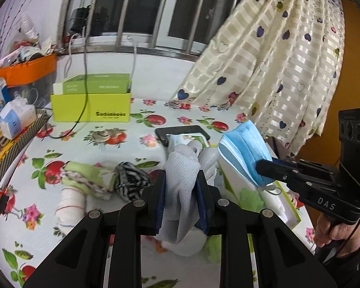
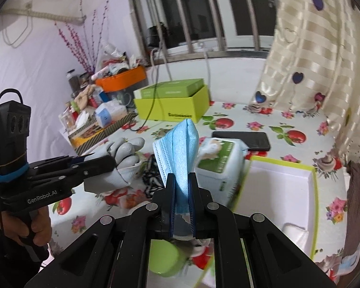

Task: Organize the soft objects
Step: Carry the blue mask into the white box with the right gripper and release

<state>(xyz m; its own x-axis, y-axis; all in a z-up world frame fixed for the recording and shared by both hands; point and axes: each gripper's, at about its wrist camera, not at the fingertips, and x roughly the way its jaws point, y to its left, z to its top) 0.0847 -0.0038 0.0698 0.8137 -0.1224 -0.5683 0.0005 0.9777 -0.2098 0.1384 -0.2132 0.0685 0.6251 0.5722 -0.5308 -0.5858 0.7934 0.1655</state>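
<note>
Left wrist view shows the left gripper (image 1: 182,192) with jaws clamped on a grey work glove (image 1: 183,180), held up off the tabletop (image 1: 96,148), glove fingers sticking forward; right gripper (image 1: 264,168) comes in from the right side, jaws pinched on a blue face mask (image 1: 242,148) at one folded end, rest of it fanning upward; right wrist view confirms the mask (image 2: 181,153) squeezed between the blue pads, ear loop dangling loose below; risks: both tools are close together in the air, glove and mask nearly touching, so a swing could knock one item loose or tangle the loop on the other tool; mask grip is on a thin edge, may slip if jerked; glove hangs heavy on its lower end, could sag out; white box with green rim (image 2: 288,182) lies just right and below, likely drop spot, its near wall could catch the mask on the way down; tissue pack (image 2: 220,165) leans at the box's left edge with a black phone (image 2: 242,139) behind it, easy to bump; striped cloth bundle (image 1: 129,177) and rolled cloths (image 1: 84,180) sit left of the glove; open room is mid-tabletop toward the yellow-green box (image 1: 91,103); curtain (image 1: 276,72) crowds the right side, clutter the far left.
</note>
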